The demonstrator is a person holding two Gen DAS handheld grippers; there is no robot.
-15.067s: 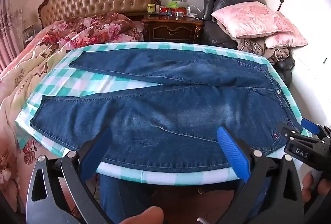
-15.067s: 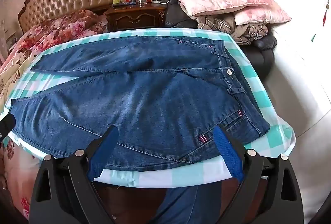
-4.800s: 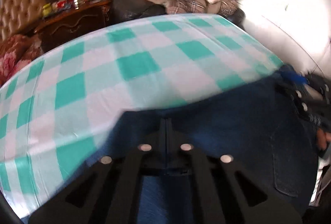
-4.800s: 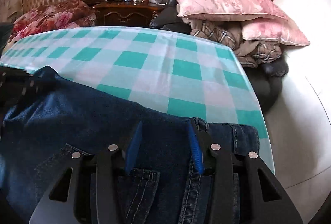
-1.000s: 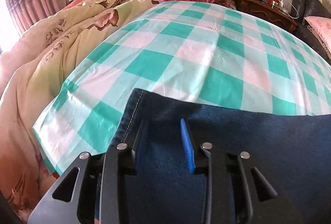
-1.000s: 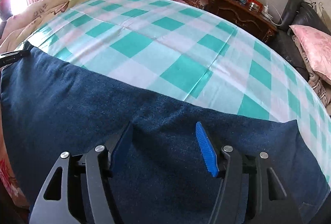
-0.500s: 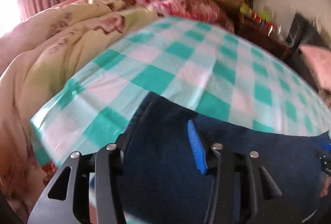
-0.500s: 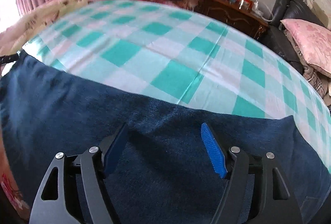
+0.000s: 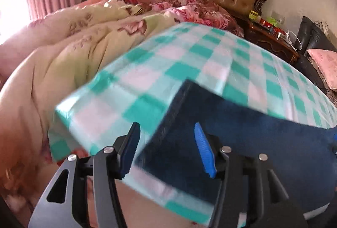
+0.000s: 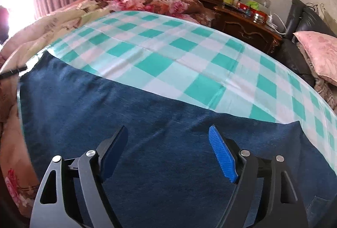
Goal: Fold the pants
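Checked tablecloth (image 10: 160,64) bears flat denim pants (image 10: 168,154) (both claws (image 9: 166,150) (image 10: 168,152) released).

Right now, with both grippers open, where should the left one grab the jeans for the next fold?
Judging by the layout, grip the hem corner of the jeans, coming in from the left end with the left gripper. That edge lies flat on the checkered cloth, exposed, near the table end.
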